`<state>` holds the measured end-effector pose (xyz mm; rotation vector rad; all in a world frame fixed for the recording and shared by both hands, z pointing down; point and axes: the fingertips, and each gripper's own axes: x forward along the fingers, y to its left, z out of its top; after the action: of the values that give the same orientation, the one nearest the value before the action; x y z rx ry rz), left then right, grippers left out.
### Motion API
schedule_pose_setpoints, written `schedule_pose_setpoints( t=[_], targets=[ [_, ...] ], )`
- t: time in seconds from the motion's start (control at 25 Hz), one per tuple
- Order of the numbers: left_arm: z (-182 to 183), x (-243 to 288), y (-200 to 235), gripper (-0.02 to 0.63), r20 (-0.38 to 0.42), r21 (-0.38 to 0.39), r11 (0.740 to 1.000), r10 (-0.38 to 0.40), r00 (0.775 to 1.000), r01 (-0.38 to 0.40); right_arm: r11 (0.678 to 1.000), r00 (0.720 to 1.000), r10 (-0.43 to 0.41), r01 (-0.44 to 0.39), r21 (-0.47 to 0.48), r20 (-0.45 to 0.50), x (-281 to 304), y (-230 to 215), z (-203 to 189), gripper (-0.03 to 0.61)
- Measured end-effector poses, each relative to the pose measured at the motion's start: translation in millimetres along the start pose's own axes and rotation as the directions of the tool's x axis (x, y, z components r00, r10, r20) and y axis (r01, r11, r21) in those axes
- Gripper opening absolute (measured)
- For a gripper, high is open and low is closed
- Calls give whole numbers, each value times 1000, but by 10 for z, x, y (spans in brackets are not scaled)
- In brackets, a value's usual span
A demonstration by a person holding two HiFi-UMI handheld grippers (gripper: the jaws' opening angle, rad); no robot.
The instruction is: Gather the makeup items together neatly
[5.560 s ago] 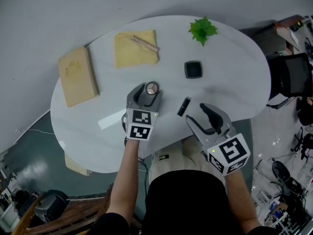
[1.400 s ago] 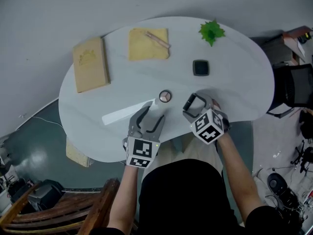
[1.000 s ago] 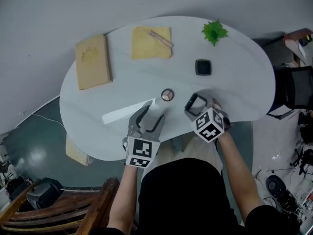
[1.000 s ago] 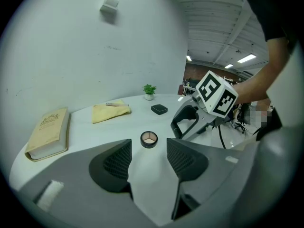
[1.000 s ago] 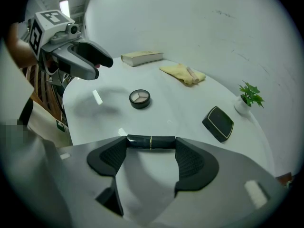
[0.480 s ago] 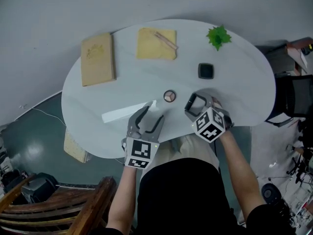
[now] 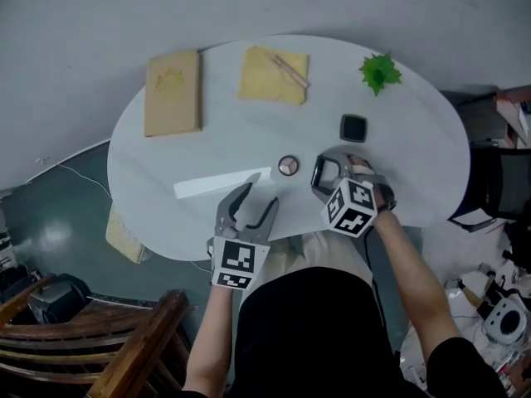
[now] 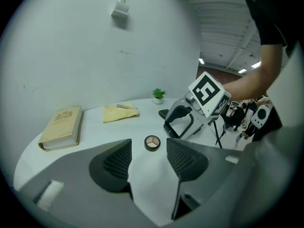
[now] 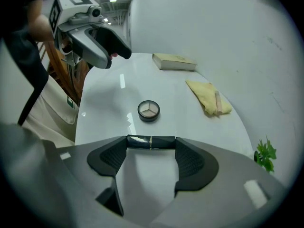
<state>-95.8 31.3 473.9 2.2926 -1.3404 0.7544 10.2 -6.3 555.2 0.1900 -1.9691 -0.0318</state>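
Book (image 7: 173,93), yellow cloth (image 7: 267,80), sm. plant (image 7: 380,73) on tbl (image 7: 166,164)

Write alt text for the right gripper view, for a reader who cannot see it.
The right gripper clamps a dark lipstick tube crosswise between its jaws, by its two ends, over a white table. Just beyond lies a round compact; farther off are a yellow cloth, a book and a small green plant.

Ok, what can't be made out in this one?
Head view: the right tool covers the dark gold-banded tube it clamps.
Left gripper view: that tool hides most of the black square compact.
All views: the thin pink stick on the yellow cloth is too small to identify.
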Motion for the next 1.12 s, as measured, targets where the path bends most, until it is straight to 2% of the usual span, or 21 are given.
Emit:
schedule_pose_setpoints(
  t=[0.28, 0.56, 1.12],
  targets=[
    [73, -75, -15, 229, -3, -45, 997, 65, 998, -65, 989, 998, 66, -65, -133, 0, 86, -10, 59, 331],
    [59, -149, -85, 229, -11, -83, 990, 118, 993, -118, 962, 992, 123, -121, -245, -7, 191, -11, 100, 331],
    [17, -222, -150, 229, -20, -135, 971, 198, 980, -199, 932, 980, 196, -192, -306, -18, 256, -74, 84, 331]
  ],
)
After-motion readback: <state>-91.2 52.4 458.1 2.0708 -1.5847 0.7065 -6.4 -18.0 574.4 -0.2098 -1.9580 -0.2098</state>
